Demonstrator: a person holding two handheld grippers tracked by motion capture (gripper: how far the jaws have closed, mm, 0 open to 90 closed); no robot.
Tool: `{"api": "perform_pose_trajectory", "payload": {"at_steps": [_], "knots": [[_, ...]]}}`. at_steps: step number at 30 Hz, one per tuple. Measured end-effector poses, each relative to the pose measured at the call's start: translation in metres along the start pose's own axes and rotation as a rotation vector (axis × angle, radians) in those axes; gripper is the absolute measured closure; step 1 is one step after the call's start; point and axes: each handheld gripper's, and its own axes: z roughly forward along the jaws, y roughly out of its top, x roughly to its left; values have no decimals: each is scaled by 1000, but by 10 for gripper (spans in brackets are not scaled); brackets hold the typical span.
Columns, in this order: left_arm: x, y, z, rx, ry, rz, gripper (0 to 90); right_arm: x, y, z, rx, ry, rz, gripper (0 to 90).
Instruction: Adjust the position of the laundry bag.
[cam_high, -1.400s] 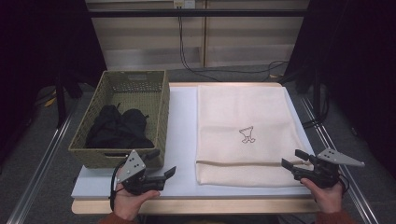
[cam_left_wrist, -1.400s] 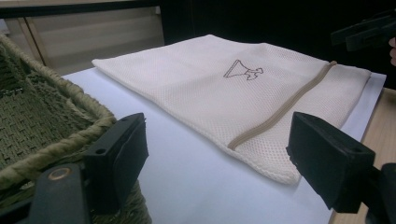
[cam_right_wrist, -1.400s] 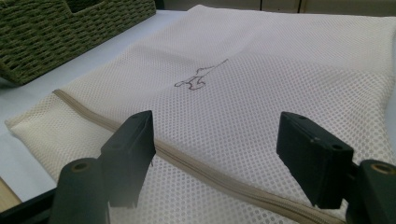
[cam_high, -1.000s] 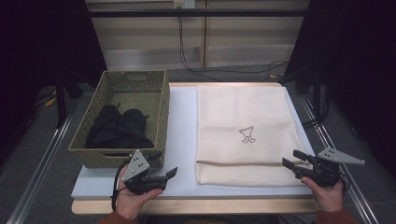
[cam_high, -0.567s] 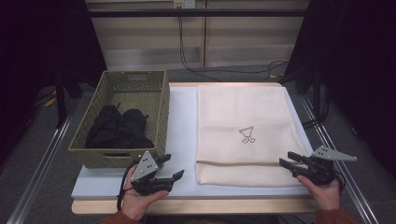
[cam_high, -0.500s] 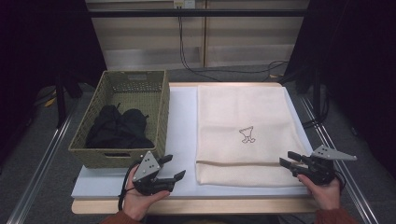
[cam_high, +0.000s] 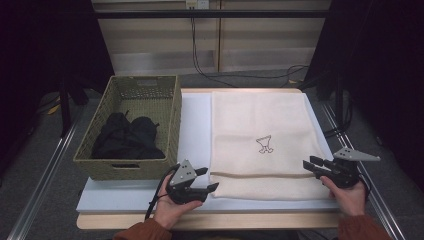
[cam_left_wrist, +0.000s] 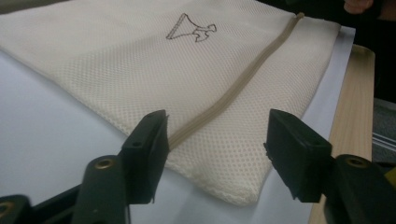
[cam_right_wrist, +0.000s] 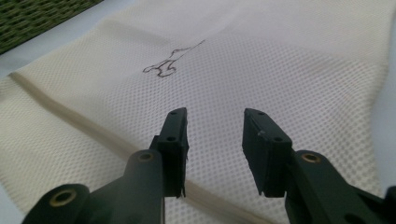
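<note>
A cream mesh bag (cam_high: 260, 135) with a tan zipper (cam_left_wrist: 224, 100) and a small dark logo (cam_high: 264, 144) lies flat on the white table top (cam_high: 192, 125). My left gripper (cam_high: 207, 179) sits just left of the bag's near-left corner. In the left gripper view that corner (cam_left_wrist: 233, 186) lies low between the jaws of the left gripper (cam_left_wrist: 215, 140), and the pads are not touching it. My right gripper (cam_high: 307, 164) hovers over the bag's near-right edge, with the mesh (cam_right_wrist: 280, 70) below the right gripper (cam_right_wrist: 215, 135). Both pairs of jaws have just been closing and stand open, holding nothing.
A green woven basket (cam_high: 170, 120) with black clothing (cam_high: 127, 137) in it stands at the left of the table. The wooden front edge (cam_high: 250, 220) runs close below both hands. Cables (cam_high: 200, 55) hang at the back.
My left gripper has slid right up to the bag's near-left corner. Both pairs of jaws are narrower than before. The right hand has barely moved.
</note>
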Motion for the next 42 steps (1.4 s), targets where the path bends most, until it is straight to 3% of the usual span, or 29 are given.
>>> {"api": "perform_pose_trajectory", "payload": {"at_steps": [3,5,8,13,14,15,18,22,24,30,36,42], "knots": [[2,0,8,22,-14,-2,402,-3,2,2,7,-9,4,595],[4,1,11,26,-4,2,406,-6,5,3,26,-50,14,587],[8,4,15,46,13,-9,431,-13,10,6,46,-56,27,560],[14,6,26,88,17,7,465,-22,16,10,56,-67,35,537],[17,5,30,102,-11,-13,472,-27,17,13,50,-87,28,532],[17,5,30,102,-11,-13,490,-27,17,13,50,-87,28,532],[19,0,30,124,2,-2,489,-32,15,20,64,-121,13,527],[25,-3,30,129,13,-32,467,-39,8,25,89,-134,19,528],[26,-5,30,145,23,-28,466,-43,6,24,93,-152,30,528],[26,-7,35,170,15,-27,437,-56,-2,23,113,-215,40,528],[27,-7,38,182,18,-46,428,-62,-7,25,141,-217,52,537],[25,-5,41,204,13,-21,428,-60,-9,31,173,-209,49,565]]}}
